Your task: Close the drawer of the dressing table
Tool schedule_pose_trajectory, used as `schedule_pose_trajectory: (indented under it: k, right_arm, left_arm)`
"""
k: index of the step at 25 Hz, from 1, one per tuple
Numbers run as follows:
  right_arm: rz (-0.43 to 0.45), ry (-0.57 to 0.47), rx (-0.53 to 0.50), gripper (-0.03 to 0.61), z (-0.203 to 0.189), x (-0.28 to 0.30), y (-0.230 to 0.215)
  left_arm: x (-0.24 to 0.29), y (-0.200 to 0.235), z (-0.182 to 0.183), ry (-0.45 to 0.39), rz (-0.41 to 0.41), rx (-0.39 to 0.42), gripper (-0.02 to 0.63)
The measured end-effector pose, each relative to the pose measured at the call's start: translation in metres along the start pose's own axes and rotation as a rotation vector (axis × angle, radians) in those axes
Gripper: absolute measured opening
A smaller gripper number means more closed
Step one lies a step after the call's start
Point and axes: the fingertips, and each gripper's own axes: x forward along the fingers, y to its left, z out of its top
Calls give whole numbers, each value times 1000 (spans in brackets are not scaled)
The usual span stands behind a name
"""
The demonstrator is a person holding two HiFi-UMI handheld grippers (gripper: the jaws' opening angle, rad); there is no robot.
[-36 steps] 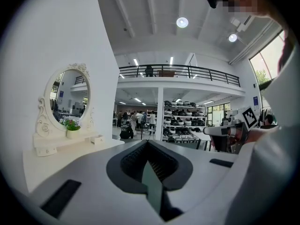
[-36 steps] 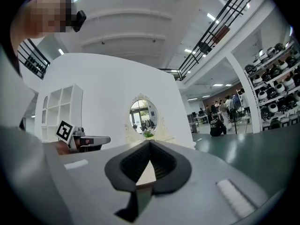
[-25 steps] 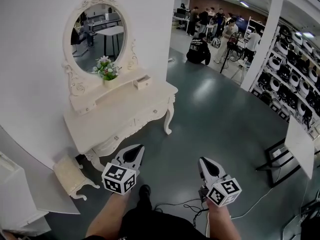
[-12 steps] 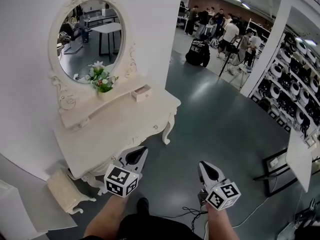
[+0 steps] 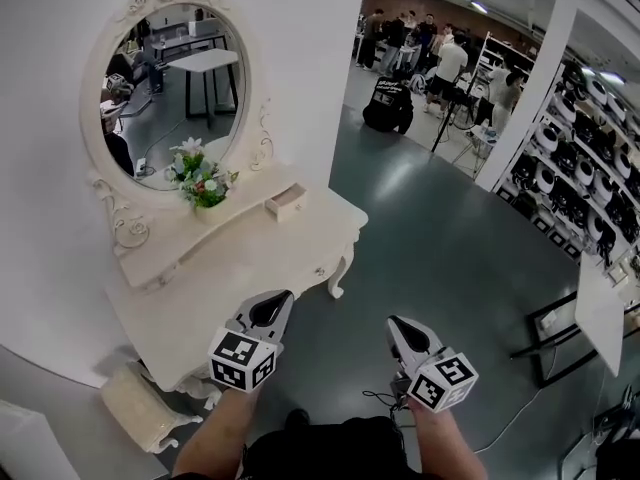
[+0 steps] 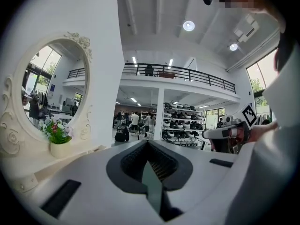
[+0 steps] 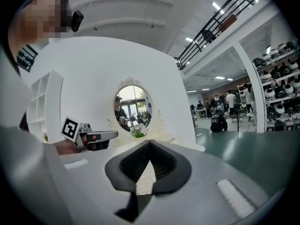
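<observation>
We are standing in front of the dressing table (image 5: 255,253) and holding a gripper in each hand. The left gripper (image 5: 276,304) is hanging over the front edge of the dressing table. Its two fingers are pressing together, and there is nothing between them. The right gripper (image 5: 399,328) is hanging over the grey floor, just off the dressing table's right front corner. Its fingers are pressing together too, and they are holding nothing. Neither gripper is touching the dressing table.

The small drawer (image 5: 287,198) is sitting in the raised back shelf of the dressing table, near its right end. It is sticking out from the shelf, so it is open. It is well apart from both grippers. A pot of flowers (image 5: 201,181) is standing on the same shelf, just left of the drawer. The round mirror (image 5: 170,83) is rising up from the back of the dressing table. A little stool (image 5: 142,408) is resting on the floor by the dressing table's left front leg. Some people (image 5: 400,93) are gathering far behind the dressing table's right side.
</observation>
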Motion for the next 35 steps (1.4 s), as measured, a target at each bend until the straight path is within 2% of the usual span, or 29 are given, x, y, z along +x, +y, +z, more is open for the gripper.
schedule_pose_trajectory:
  k: [3,14,21,30,35]
  right_arm:
    - [2,16,-3,9,2,17,-3]
    - [85,78,52,9,-16,96,-35]
    - [195,90,63,9,-8,177,-92]
    - [290,105,26,9,30,266,-208]
    - [348,131,56,9,31,303,-230]
  left_arm:
    - [0,17,4,-4,15,-7,5]
    - [31,61,-25,69,84,-57,5]
    - [100,103,-18,85,177,-59,5]
    - [223,148,19,55,310,-40,5]
    - [255,164,20,79,351,-57,5]
